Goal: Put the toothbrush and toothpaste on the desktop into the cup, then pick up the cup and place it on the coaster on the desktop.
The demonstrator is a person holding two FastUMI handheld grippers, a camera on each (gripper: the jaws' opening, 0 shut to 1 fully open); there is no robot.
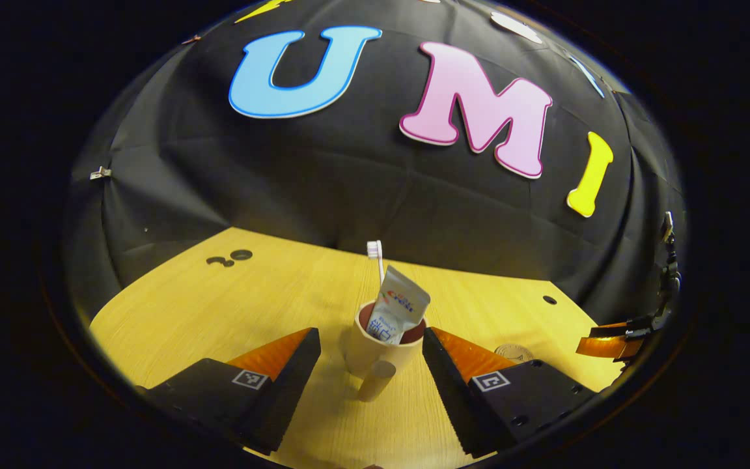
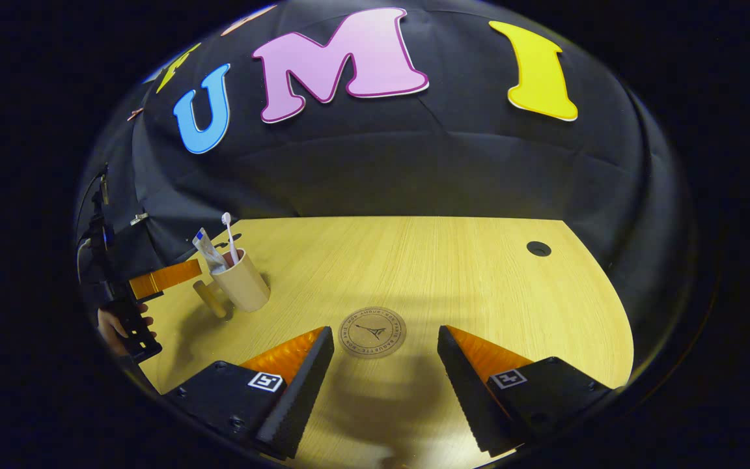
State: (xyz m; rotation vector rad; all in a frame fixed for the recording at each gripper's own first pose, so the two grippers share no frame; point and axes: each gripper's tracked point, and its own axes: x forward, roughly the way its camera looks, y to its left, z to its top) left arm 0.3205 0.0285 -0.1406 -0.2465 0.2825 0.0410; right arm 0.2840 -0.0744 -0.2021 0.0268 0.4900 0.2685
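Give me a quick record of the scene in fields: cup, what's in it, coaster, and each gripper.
cup: beige cup upright on the wooden desktop, handle toward the left gripper's camera
contents: toothbrush and toothpaste standing inside, both sticking out above the rim
coaster: round coaster flat on the desktop, bare, apart from the cup
left gripper: open, fingers either side of the cup, not touching it
right gripper: open, holding nothing, coaster just ahead between its fingers
task state: both items in the cup; cup not yet on the coaster
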